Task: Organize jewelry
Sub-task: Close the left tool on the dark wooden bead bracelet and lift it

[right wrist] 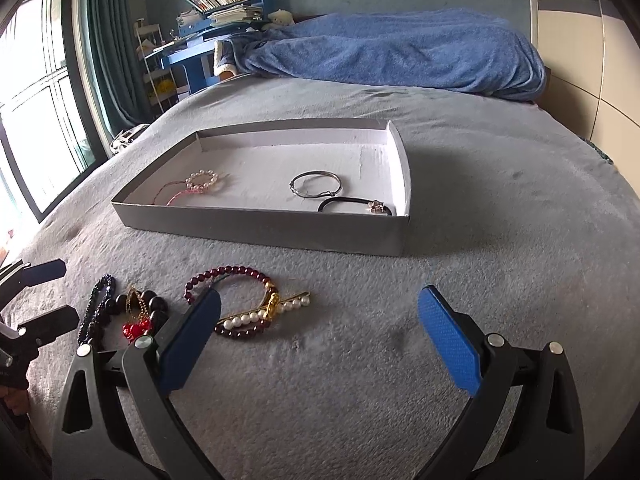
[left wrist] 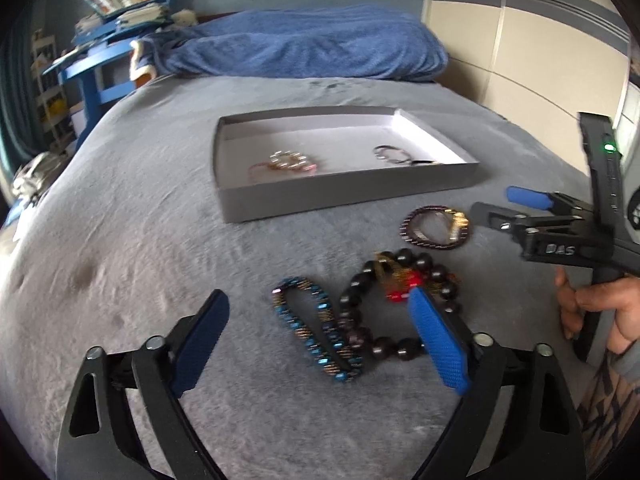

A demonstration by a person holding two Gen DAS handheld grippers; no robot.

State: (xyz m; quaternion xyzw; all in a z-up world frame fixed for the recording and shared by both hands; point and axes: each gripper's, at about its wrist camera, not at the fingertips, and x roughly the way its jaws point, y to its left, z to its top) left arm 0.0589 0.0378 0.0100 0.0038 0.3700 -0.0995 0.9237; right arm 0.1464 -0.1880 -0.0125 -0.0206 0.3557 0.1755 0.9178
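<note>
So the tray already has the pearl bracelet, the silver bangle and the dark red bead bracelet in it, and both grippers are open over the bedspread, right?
Not quite. The dark red bead bracelet lies on the bedspread, outside the tray. The third piece inside is a black cord bracelet, beside the silver bangle and pearl bracelet. The right wrist view shows it. Left gripper and right gripper are open.

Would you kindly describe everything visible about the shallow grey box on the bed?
The grey box looks like a cardboard lid turned open side up: low grey walls outside, white inside. It rests flat on the grey bedspread, beyond the loose jewelry. Inside lie a pearl ring on pink cord at the left, a thin silver bangle and a black cord bracelet at the right. Neither gripper touches it.
</note>
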